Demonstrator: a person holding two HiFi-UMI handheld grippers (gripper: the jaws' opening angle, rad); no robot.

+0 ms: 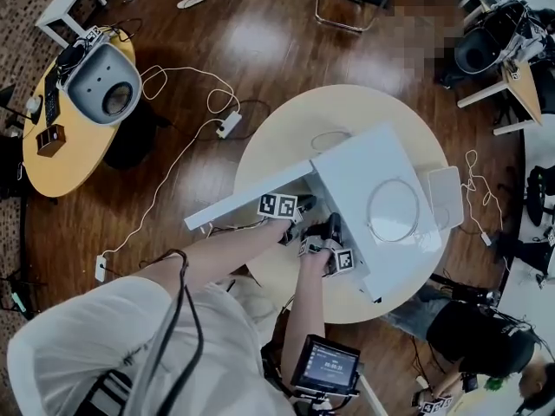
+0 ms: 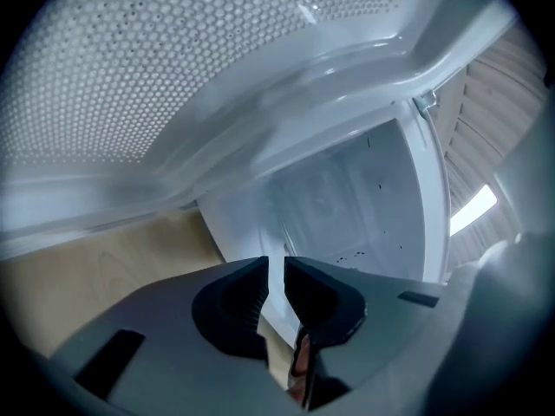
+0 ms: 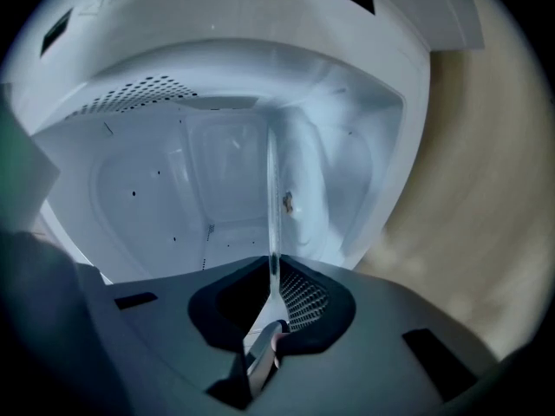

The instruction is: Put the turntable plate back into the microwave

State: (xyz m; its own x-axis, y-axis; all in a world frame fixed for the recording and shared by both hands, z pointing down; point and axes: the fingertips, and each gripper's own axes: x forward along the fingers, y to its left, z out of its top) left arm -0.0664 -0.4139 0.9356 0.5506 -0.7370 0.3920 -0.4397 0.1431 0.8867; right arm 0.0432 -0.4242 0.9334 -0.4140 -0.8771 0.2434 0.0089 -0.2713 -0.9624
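The clear glass turntable plate (image 3: pixel 270 206) shows edge-on as a thin, glossy line, pinched at its rim between the right gripper's (image 3: pixel 273 289) dark ribbed pads (image 3: pixel 299 297), which are closed on it. The rest of the plate reaches into the smooth white cavity of the box-shaped white microwave (image 3: pixel 173 189). The left gripper (image 2: pixel 276 280) sits under the open door (image 2: pixel 173 68) with its dotted mesh window, its jaws parted by a narrow slit with nothing gripped. The microwave stands on a round pale wooden table (image 1: pixel 286 128).
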